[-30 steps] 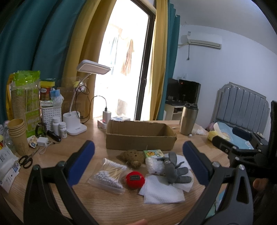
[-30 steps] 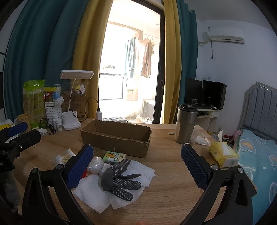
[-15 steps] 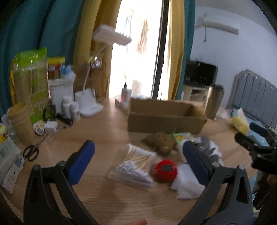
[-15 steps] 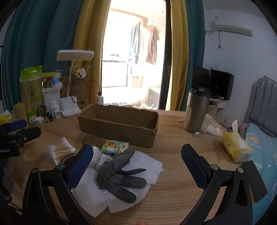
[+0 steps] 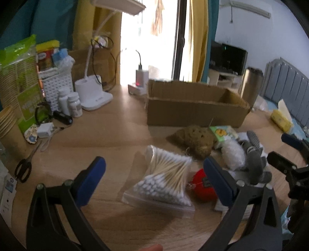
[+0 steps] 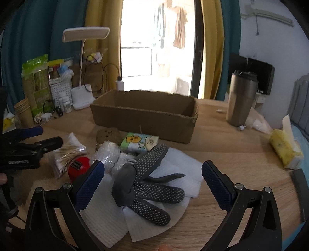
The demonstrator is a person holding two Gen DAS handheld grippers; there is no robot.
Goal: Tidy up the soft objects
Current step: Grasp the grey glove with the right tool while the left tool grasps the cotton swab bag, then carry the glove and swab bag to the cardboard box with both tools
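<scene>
Grey dotted glove (image 6: 148, 185) lies between the open right claw (image 6: 153, 185)

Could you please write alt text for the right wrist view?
The open right gripper hovers over a grey dotted glove lying on white paper towels. An open cardboard box stands behind, on the wooden table.

Daylight floods through a tall glass door (image 6: 158, 48) flanked by yellow curtains (image 6: 209, 48) and teal drapes (image 6: 38, 29); pale walls (image 5: 270, 38); perhaps an air conditioner (image 5: 249, 7) high up; wooden table (image 6: 241, 154).
</scene>
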